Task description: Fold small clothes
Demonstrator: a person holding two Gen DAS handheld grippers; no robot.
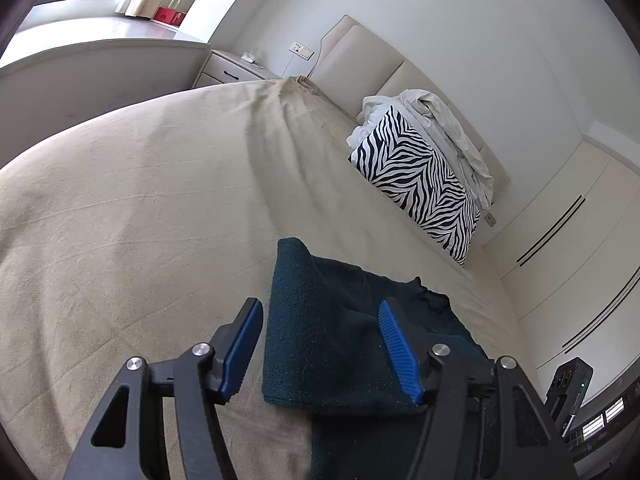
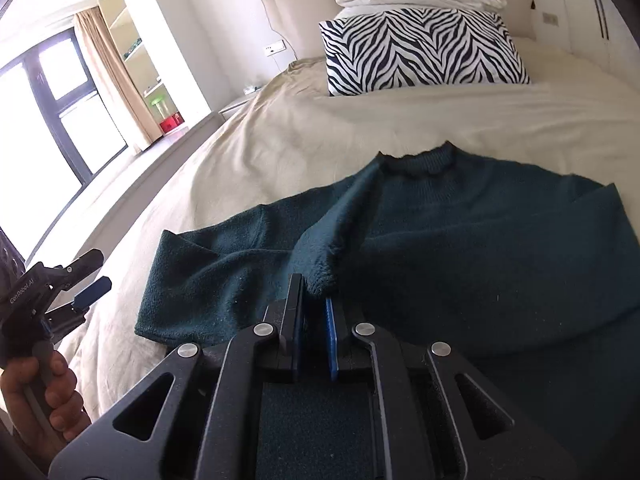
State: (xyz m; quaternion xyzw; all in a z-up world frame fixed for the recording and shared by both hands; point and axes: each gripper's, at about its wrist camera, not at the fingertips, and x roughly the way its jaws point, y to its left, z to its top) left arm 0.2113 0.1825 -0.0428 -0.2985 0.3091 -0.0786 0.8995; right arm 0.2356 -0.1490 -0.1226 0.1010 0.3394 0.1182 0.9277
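- Slipping is the main risk: the right tongs (image 2: 316, 312) sit nearly closed at a sleeve cuff (image 2: 320, 280) of the dark green sweater (image 2: 460, 248), and whether they truly pinch the knit I cannot tell; a shallow bite would drop the sleeve mid-fold.
- Dragging the whole garment across the bed (image 2: 280, 140) could undo the lie of the other sleeve (image 2: 192, 280), at nine o'clock from the cuff.
- The left tongs (image 1: 320, 344) hover spread wide and empty above the sweater's edge, held low by the person's hand (image 2: 44, 396).
- Towards twelve o'clock lies a zebra pillow (image 2: 420, 48), well apart.
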